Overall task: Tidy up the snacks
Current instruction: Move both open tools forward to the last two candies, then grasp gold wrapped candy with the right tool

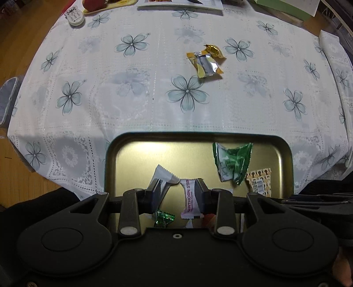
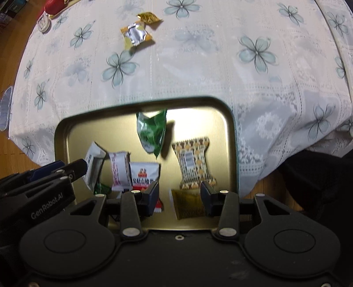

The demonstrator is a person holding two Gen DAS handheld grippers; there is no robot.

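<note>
A gold metal tray (image 1: 198,134) (image 2: 143,102) sits at the near edge of the flowered tablecloth. In it lie a crumpled green packet (image 1: 232,163) (image 2: 152,132), a brown patterned packet (image 1: 259,183) (image 2: 193,163), a white-pink packet (image 1: 189,198) (image 2: 119,172), a grey-white packet (image 1: 163,176), a red-white packet (image 2: 144,176) and an olive packet (image 2: 187,206). My left gripper (image 1: 179,194) hangs open above the white-pink packet. My right gripper (image 2: 179,196) hangs open above the olive packet. A yellow-silver packet (image 1: 206,64) (image 2: 135,35) and a gold candy (image 1: 214,50) (image 2: 149,18) lie on the cloth beyond.
A round white tin (image 1: 75,15) and a red thing on a yellow plate (image 1: 92,5) stand at the far left. A paper (image 1: 179,5) and a green box (image 1: 284,8) lie along the far edge. Wooden floor shows left. A person's dark clothing (image 2: 320,176) is near right.
</note>
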